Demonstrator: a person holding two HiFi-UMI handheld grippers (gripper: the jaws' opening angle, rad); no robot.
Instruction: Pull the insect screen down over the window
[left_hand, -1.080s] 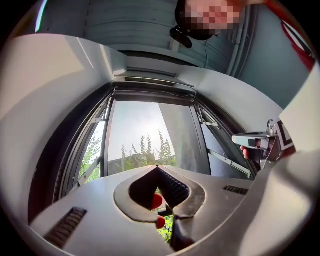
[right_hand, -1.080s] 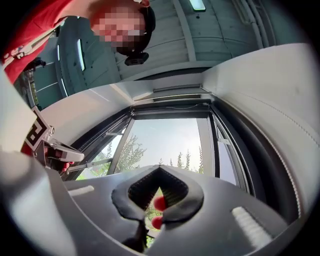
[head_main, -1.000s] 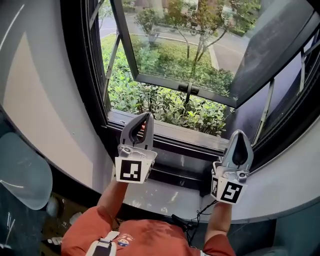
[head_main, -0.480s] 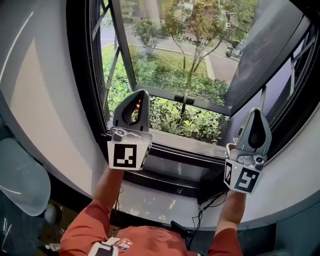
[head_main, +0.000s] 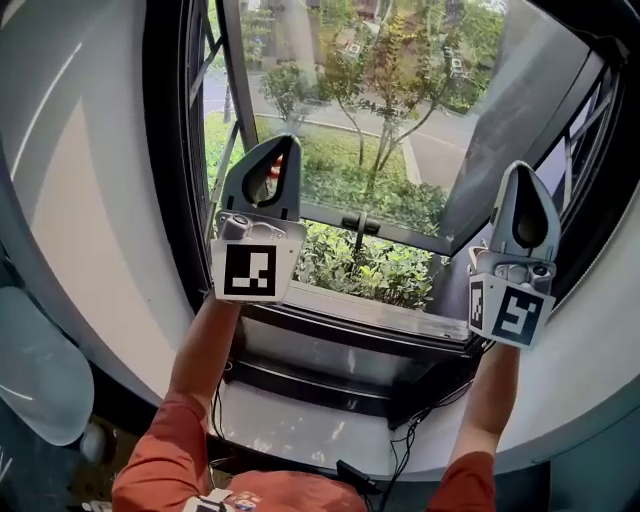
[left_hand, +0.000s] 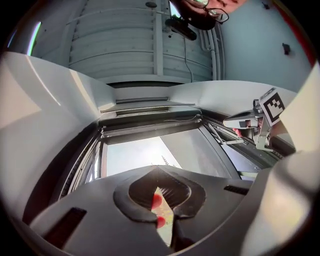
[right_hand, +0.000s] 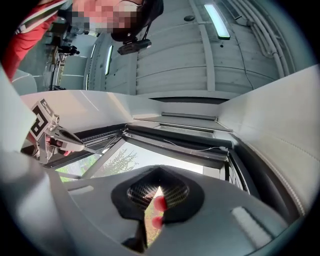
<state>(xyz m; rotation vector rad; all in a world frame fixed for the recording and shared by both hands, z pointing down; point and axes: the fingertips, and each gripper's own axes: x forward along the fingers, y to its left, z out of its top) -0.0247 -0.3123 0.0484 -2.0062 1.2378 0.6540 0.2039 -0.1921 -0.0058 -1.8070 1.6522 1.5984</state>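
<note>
Left gripper view shows insect screen (left_hand: 150, 125) above left gripper (left_hand: 160, 172), apart.

The head camera looks steeply down, close past the grey plastic left gripper (head_main: 276, 148) and right gripper (head_main: 523, 172), at the black-framed open window (head_main: 165, 200). Both gripper cameras face upward, sharing its top rail (left_hand: 150, 131).

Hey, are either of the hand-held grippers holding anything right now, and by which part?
Nothing is held. The left hand-held gripper and the right hand-held gripper are both shut, with nothing between their jaws.
</note>
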